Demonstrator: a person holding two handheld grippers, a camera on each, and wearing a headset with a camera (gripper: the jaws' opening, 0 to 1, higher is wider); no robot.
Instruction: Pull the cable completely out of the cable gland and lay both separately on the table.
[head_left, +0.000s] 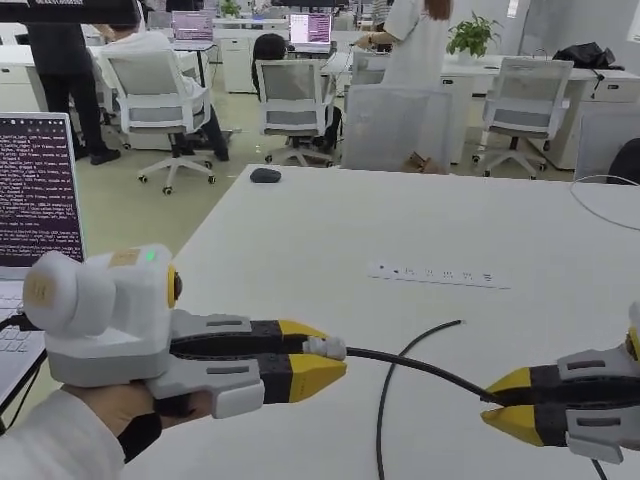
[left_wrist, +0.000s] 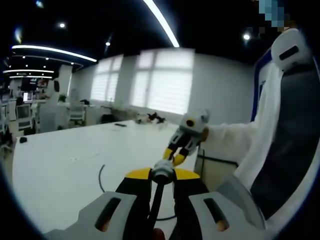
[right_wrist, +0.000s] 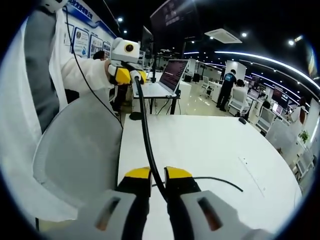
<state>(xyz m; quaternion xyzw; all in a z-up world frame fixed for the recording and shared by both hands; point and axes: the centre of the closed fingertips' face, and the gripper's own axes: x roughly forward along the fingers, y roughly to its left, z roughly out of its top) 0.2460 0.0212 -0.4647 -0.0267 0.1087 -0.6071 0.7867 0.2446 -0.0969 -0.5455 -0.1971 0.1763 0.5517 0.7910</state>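
A small grey-white cable gland (head_left: 325, 348) sits between the yellow tips of my left gripper (head_left: 335, 358), which is shut on it above the table's near edge. A black cable (head_left: 420, 368) runs taut from the gland to my right gripper (head_left: 495, 405), which is shut on it. The cable's loose part (head_left: 392, 380) curves over the white table (head_left: 400, 220). In the left gripper view the gland (left_wrist: 163, 171) caps the left gripper (left_wrist: 162, 176), with the right gripper (left_wrist: 174, 156) just beyond. In the right gripper view the cable (right_wrist: 145, 135) climbs from the right gripper (right_wrist: 157, 176) to the left gripper (right_wrist: 131, 76).
A laptop (head_left: 35, 190) stands at the left edge. A dark mouse (head_left: 265, 175) lies at the table's far corner and a flush socket strip (head_left: 437, 274) mid-table. A thin white wire (head_left: 600, 205) loops at the right. Office chairs (head_left: 160, 90) and people stand beyond.
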